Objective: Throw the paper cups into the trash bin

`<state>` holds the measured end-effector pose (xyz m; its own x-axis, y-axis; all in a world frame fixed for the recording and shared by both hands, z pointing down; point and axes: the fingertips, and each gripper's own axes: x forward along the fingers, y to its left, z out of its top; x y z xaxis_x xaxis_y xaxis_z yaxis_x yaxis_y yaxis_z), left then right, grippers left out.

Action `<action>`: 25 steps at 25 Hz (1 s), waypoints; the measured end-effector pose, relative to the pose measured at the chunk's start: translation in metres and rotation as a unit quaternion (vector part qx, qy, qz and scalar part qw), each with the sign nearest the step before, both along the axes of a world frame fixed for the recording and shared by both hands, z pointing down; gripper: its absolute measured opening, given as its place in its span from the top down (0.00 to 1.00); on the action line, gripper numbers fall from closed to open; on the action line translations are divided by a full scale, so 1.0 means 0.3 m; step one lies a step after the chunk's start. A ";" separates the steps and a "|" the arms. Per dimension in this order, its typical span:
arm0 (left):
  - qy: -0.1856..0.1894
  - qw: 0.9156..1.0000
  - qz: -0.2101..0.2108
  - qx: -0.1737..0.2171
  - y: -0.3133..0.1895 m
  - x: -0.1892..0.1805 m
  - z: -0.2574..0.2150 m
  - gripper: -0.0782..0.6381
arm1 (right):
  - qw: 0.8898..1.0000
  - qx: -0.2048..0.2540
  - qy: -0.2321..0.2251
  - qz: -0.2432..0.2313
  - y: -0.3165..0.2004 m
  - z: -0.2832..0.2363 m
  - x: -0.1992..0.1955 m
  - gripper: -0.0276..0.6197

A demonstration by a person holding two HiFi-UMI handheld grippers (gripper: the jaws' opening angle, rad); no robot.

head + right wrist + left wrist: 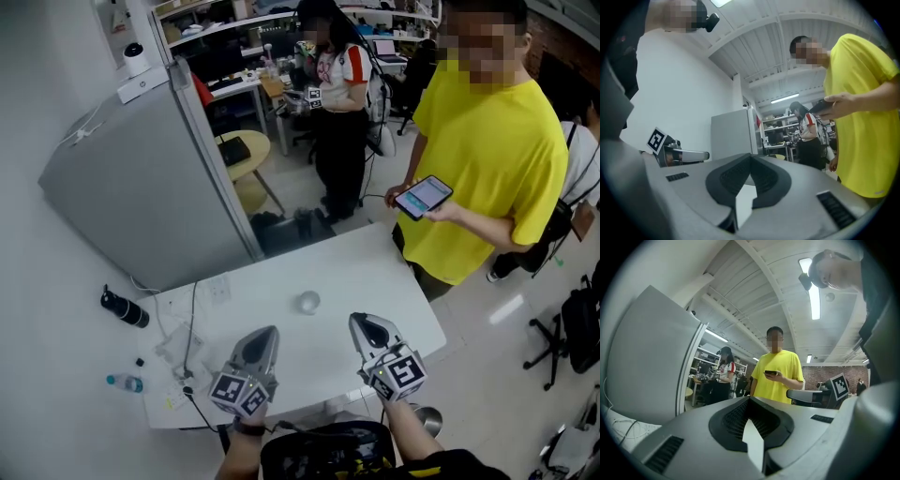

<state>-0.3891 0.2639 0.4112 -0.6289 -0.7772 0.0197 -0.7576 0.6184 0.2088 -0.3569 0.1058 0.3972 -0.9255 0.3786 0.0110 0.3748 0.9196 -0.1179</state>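
A single paper cup [308, 302] stands upright near the middle of the white table [394, 281], seen from above in the head view. Both grippers are held low at the table's near edge, short of the cup and apart from it. My left gripper [271, 331] is shut with nothing in it, and its view [749, 399] tilts up toward the ceiling. My right gripper [357, 320] is also shut and empty, and it too points upward [751, 156]. A round metal container [428, 418], possibly the bin, shows below the table's right corner.
A person in a yellow shirt [487, 159] stands at the table's far right corner holding a phone [423, 197]. A grey partition [141, 187] rises behind the table on the left. Cables and a power strip [183, 361], a black bottle [124, 307] and a water bottle [125, 382] lie at the left.
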 end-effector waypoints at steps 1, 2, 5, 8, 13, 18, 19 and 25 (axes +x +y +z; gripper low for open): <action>-0.001 1.000 -0.003 0.000 -0.009 -0.010 -0.008 0.89 | 1.000 0.003 -0.001 -0.003 -0.013 0.005 -0.012 0.95; -0.001 1.000 -0.006 -0.001 -0.017 -0.020 -0.014 0.89 | 1.000 0.005 -0.002 -0.005 -0.026 0.013 -0.024 0.95; 0.001 1.000 -0.011 -0.005 -0.030 -0.047 -0.009 0.89 | 1.000 0.002 0.001 -0.008 -0.046 0.022 -0.060 0.95; 0.009 1.000 -0.013 -0.004 -0.035 -0.087 0.005 0.89 | 1.000 -0.005 0.002 -0.011 -0.039 0.016 -0.103 0.95; 0.013 1.000 -0.008 -0.001 -0.031 -0.160 0.021 0.89 | 1.000 -0.001 0.015 -0.016 -0.022 0.052 -0.171 0.95; 0.018 1.000 -0.004 0.006 -0.030 -0.216 0.024 0.89 | 1.000 0.007 0.003 -0.020 0.000 0.043 -0.218 0.95; 0.019 1.000 -0.003 0.007 -0.027 -0.224 0.025 0.89 | 1.000 0.003 0.003 -0.020 0.008 0.039 -0.227 0.95; 0.027 1.000 -0.004 0.012 0.008 -0.263 0.045 0.89 | 1.000 -0.002 0.005 -0.028 0.056 0.037 -0.273 0.95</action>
